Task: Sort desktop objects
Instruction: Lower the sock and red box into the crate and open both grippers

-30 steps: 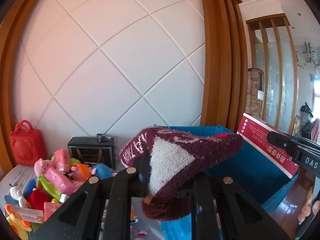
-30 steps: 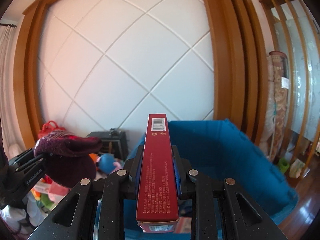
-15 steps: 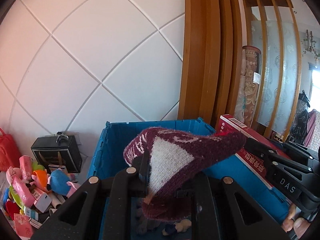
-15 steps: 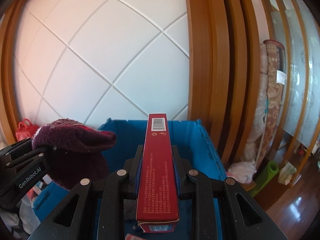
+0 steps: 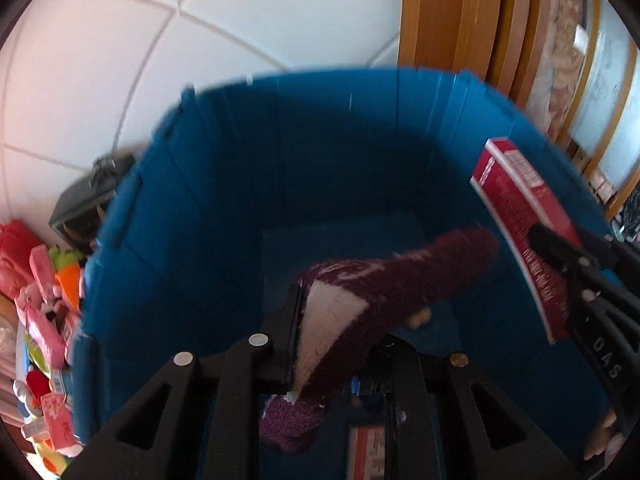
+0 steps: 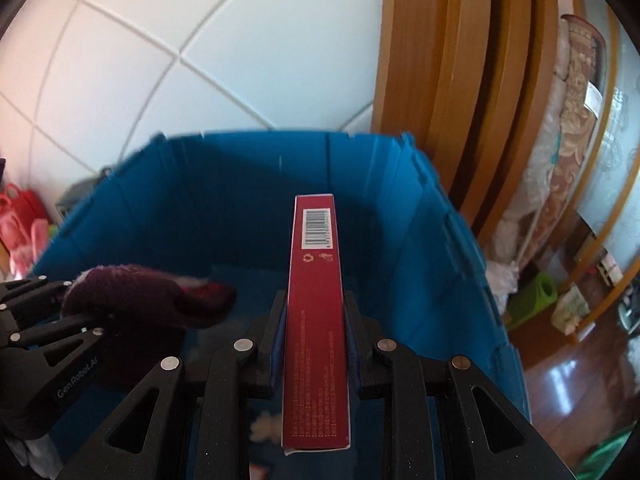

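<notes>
Both hands now over blue bin (image 5: 280, 152); I ease left gripper (image 5: 332, 344) jaws open around knit sock (image 5: 400, 280), right gripper (image 6: 316, 344) pinching red box (image 6: 316, 320).

**Materials and surfaces over the blue crate**

The blue crate (image 6: 132, 216) is of hard plastic, with smooth ribbed walls and a dull shine. The maroon sock (image 5: 384, 280) is knitted cloth, fuzzy and matt, with a white woven patch. The red box (image 6: 316, 320) is of thin cardboard, smooth and a little glossy, with a printed barcode. The left tool (image 5: 336, 344) and the right tool (image 6: 316, 340) are of black matt plastic, with small shiny metal pins. The wall (image 6: 200, 40) at the far side is white and smooth, with thin grooves. The frame (image 6: 440, 80) on the right is of polished wood. The floor (image 6: 580, 392), near right, is of glossy dark wood. The toys (image 5: 44, 300) on the left look like bright plastic.
</notes>
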`<state>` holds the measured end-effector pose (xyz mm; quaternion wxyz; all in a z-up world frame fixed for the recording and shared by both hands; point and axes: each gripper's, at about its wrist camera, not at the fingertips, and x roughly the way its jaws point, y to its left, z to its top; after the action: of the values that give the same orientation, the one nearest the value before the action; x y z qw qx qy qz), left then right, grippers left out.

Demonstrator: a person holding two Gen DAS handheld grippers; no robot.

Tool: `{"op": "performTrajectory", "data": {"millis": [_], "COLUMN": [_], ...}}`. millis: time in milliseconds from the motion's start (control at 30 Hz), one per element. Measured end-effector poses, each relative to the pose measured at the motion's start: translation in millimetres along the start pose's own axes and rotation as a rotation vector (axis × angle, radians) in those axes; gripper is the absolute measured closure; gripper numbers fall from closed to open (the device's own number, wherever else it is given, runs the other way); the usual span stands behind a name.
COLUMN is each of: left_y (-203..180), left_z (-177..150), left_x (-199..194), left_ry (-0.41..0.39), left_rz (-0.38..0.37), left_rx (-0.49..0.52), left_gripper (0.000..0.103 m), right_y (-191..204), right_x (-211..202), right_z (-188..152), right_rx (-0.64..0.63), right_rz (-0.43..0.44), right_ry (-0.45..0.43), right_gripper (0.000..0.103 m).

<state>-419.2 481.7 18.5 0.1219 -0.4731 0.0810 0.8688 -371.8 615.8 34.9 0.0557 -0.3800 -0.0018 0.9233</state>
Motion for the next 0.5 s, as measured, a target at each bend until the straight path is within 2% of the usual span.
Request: {"op": "performTrajectory", "data": {"millis": [133,267,333,367,400,433,467,500], "left_y": [-2.9,-7.9,-8.2,-8.3,-8.2,-7.8,-7.4,-7.8], "left_z": [-12.0,-20.5,-23.2,-23.8,-24.7,-25.9,-26.7,-26.8], "left_x": [29.4,40.7,43.0,44.1,45.5,47.4,49.0,50.4], "left_ry": [0.171,0.239,0.252,0.257,0.265,0.275,0.284,0.294], "left_rz": [-0.057,-0.078,-0.074,-0.064,-0.053,-0.042,-0.037,-0.036], "left_rx": [-0.001,0.01,0.009,0.008,0.008,0.006,0.002,-0.001], "left_gripper": [0.085,0.085,0.085,0.085,0.084,0.084,0.084,0.084], "right_y": [-2.0,-7.6,-6.7,-5.8,-4.5,-3.8,-2.0,-0.8], "right_x": [21.0,35.8,38.3,39.3,41.0,42.7,44.5,44.8], "right_z": [-11.4,-19.4,-22.0,-23.3,-24.9,-26.3,-27.6,-28.6], "right_rx": [0.018,0.028,0.022,0.017,0.011,0.006,0.0,-0.005], "right_rz": [0.005,0.001,-0.002,-0.006,-0.009,-0.01,-0.014,-0.015], "right_ry": [0.117,0.193,0.21,0.219,0.231,0.242,0.254,0.258], "right_gripper": [0.078,0.078,0.073,0.064,0.048,0.039,0.025,0.022]}}
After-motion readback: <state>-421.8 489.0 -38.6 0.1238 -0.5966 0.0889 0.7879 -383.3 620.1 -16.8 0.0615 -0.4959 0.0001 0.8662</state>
